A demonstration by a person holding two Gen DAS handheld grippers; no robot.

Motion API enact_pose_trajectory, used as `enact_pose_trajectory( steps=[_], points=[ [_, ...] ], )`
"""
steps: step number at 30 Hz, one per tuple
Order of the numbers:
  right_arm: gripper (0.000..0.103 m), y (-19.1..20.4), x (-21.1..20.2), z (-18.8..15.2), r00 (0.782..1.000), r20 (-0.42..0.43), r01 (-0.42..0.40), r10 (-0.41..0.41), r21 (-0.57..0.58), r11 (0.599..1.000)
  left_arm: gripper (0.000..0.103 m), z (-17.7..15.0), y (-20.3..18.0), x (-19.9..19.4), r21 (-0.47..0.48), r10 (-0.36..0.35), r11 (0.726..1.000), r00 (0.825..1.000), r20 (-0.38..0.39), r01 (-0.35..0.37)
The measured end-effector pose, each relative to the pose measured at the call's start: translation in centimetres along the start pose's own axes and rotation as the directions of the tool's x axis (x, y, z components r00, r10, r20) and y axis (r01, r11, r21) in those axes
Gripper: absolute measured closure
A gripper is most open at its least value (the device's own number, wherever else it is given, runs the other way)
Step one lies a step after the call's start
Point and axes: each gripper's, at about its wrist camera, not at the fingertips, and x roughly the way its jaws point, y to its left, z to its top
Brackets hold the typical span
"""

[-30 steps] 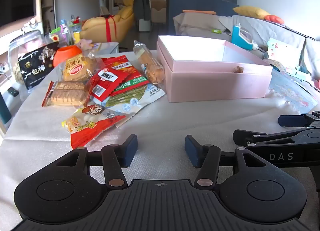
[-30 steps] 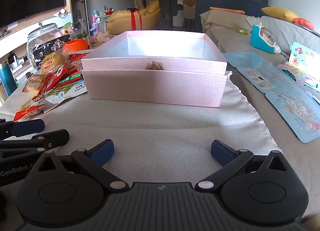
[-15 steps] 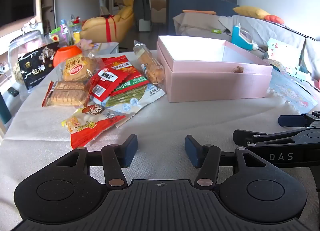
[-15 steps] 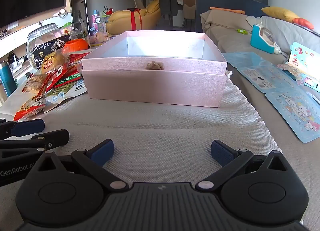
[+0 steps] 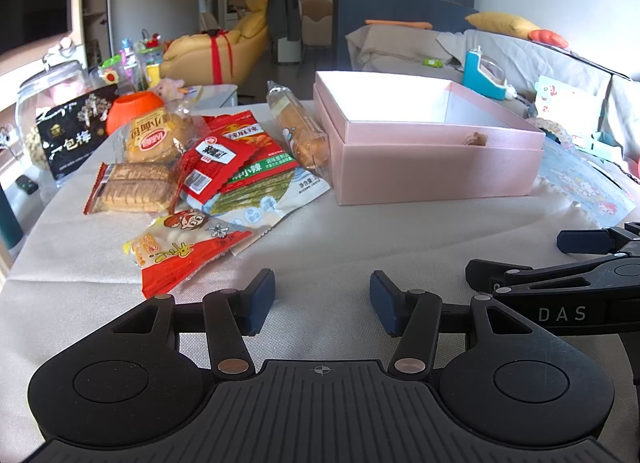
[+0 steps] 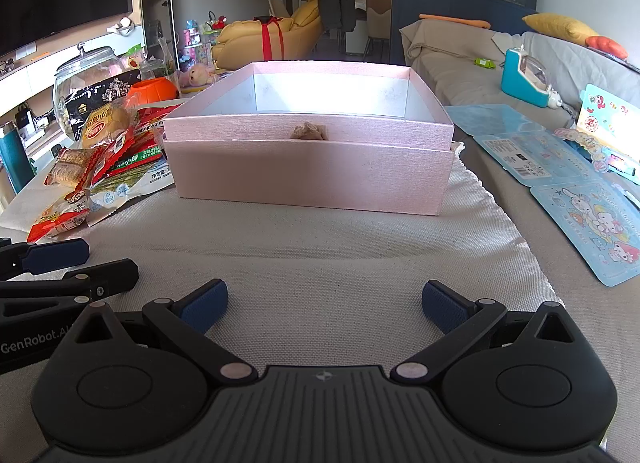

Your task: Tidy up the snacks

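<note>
An open pink box [image 5: 436, 167] [image 6: 308, 171] stands on the cloth-covered table, nested in its lid. Left of it lies a pile of snack packets [image 5: 208, 175] [image 6: 100, 167]: a red and yellow pack [image 5: 180, 251] nearest me, a biscuit pack [image 5: 132, 187], a red and green pouch [image 5: 248, 167], a bun [image 5: 160, 137], and a wrapped roll [image 5: 300, 135] leaning on the box. My left gripper [image 5: 322, 301] is open and empty above the cloth, short of the pile. My right gripper [image 6: 324, 303] is open wider, empty, facing the box front.
A glass jar with a black label [image 5: 60, 131] and an orange cup [image 5: 132, 111] stand behind the snacks. Blue cartoon sheets [image 6: 592, 231] lie to the right of the cloth [image 6: 360, 247]. A sofa and armchair sit beyond the table.
</note>
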Motion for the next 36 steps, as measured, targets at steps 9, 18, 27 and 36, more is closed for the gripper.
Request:
enact_pose_trajectory(
  steps=[9, 18, 27, 36],
  points=[
    [0.000, 0.00, 0.00, 0.00, 1.000, 0.000, 0.000, 0.000, 0.000, 1.000, 0.045, 0.02, -0.03, 0.01, -0.001, -0.001, 1.000, 1.000, 0.000, 0.001],
    [0.000, 0.00, 0.00, 0.00, 1.000, 0.000, 0.000, 0.000, 0.000, 1.000, 0.045, 0.02, -0.05, 0.02, -0.001, 0.000, 1.000, 1.000, 0.000, 0.000],
    [0.000, 0.02, 0.01, 0.00, 1.000, 0.000, 0.000, 0.000, 0.000, 1.000, 0.045, 0.13, -0.02, 0.03, -0.001, 0.000, 1.000, 1.000, 0.000, 0.000],
    [0.000, 0.01, 0.00, 0.00, 1.000, 0.000, 0.000, 0.000, 0.000, 1.000, 0.045, 0.15, -0.10, 0.02, -0.002, 0.000, 1.000, 1.000, 0.000, 0.000]
  ],
)
